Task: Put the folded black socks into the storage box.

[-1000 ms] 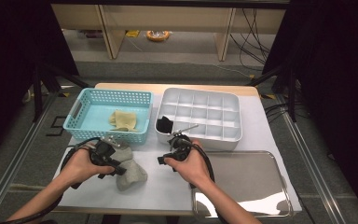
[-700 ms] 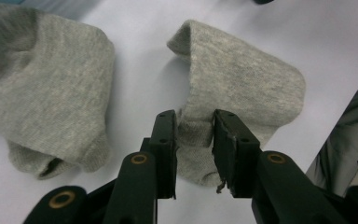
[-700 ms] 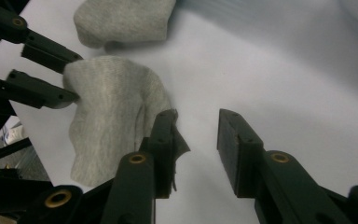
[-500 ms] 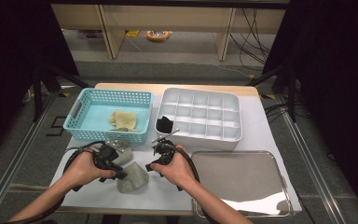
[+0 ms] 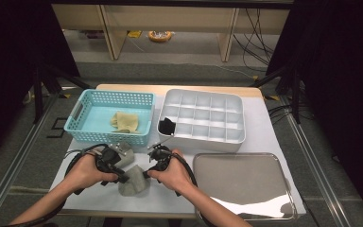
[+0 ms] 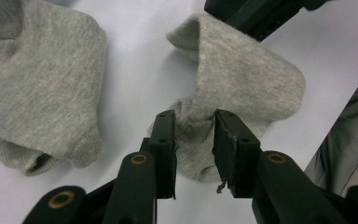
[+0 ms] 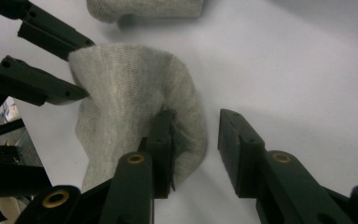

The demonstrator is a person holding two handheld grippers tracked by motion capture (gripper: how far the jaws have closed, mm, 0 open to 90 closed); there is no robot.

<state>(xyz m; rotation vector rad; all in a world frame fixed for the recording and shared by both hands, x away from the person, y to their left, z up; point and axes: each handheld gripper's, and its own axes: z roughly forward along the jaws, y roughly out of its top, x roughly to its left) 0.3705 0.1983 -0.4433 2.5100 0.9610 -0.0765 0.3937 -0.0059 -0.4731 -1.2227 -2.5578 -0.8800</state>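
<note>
A grey sock (image 5: 133, 184) lies bunched on the white table between my two grippers. My left gripper (image 5: 123, 178) comes at it from the left. In the left gripper view its jaws (image 6: 193, 135) have just been closing and now pinch a fold of the sock (image 6: 242, 79). My right gripper (image 5: 146, 174) stands at the sock's right side. In the right gripper view it (image 7: 196, 135) is open: one jaw lies over the sock (image 7: 130, 93), and the other rests on bare table beside it. A second grey sock (image 5: 126, 153) lies just behind, also visible as a sock (image 6: 37, 93) in the left gripper view.
A blue basket (image 5: 78, 116) with a yellowish cloth (image 5: 125, 121) stands at the back left. Beside it is a white compartment tray (image 5: 236, 137) with a black item (image 5: 167, 126) in one cell. A shiny metal tray (image 5: 246, 182) lies at the front right.
My right hand has moved left and down from near the white tray to the sock. The left gripper stayed in place and narrowed its jaws on the sock.
</note>
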